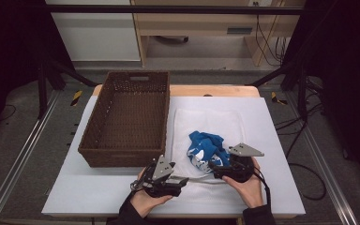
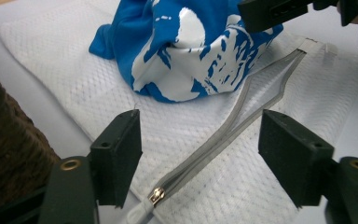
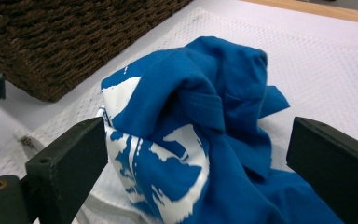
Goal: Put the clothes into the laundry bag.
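A crumpled blue garment with white print lies on a flat white mesh bag on the table. In the left gripper view, my left gripper stands open low over the bag's near edge. The grey zipper runs between its jaws, and the metal pull lies near the left jaw. My right gripper is open wide, and the blue garment bulges between its jaws. In the high view, the left gripper points right and the right gripper points left at the garment.
A dark brown wicker basket stands empty to the left of the bag, close to my left gripper. The table's white top is bare to the right of the bag. Its front edge lies just below the person's hands.
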Demonstrator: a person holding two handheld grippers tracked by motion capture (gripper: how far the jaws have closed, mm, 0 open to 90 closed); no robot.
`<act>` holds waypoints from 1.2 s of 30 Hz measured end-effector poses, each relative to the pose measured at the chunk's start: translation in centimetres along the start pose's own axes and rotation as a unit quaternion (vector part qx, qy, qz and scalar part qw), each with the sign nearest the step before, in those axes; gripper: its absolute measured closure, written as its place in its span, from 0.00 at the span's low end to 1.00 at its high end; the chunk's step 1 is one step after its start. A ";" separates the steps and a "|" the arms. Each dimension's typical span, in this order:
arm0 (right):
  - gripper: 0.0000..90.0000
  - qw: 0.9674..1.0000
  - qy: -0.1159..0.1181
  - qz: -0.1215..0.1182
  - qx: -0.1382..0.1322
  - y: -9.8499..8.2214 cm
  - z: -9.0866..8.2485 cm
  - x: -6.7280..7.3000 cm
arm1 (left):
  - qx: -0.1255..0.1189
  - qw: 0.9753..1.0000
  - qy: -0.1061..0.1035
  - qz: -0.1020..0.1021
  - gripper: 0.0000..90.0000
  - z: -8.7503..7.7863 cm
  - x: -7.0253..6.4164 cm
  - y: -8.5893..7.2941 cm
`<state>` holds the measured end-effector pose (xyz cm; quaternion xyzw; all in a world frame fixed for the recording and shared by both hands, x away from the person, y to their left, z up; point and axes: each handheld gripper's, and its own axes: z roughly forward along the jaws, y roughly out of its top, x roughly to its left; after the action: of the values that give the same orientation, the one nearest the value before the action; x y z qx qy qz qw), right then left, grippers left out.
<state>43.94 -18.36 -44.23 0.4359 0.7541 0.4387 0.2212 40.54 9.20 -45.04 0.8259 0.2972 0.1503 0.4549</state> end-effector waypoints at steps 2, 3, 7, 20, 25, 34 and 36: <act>0.05 1.000 0.004 -0.001 0.005 0.1 0.7 0.1 | 0.004 1.000 0.002 0.001 0.37 0.1 0.1 -0.2; 0.05 1.000 0.006 0.001 0.007 0.1 1.0 0.2 | 0.014 1.000 0.009 -0.003 0.38 0.2 0.4 -0.5; 0.04 1.000 0.012 -0.003 0.024 -0.1 2.2 0.4 | 0.014 1.000 0.023 0.005 0.52 0.3 0.7 -0.8; 0.20 0.998 0.016 -0.030 0.052 -1.1 3.9 0.9 | 0.049 0.999 -0.002 0.008 0.81 1.9 0.1 -0.7; 0.45 0.997 0.015 -0.035 0.062 -1.5 3.9 0.7 | 0.058 0.998 -0.011 0.007 0.97 2.1 -0.3 -0.9; 0.76 0.996 0.028 -0.034 0.074 -1.4 3.6 0.5 | 0.084 0.996 -0.020 0.022 1.00 2.9 -0.8 -1.5; 0.76 0.997 0.028 -0.032 0.071 -1.3 3.4 0.5 | 0.085 0.996 -0.019 0.022 1.00 3.0 -0.8 -1.6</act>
<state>45.48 -16.64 -47.04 0.4133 0.8028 0.3890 0.1824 40.93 7.38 -47.98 0.8706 0.2817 0.1186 0.3856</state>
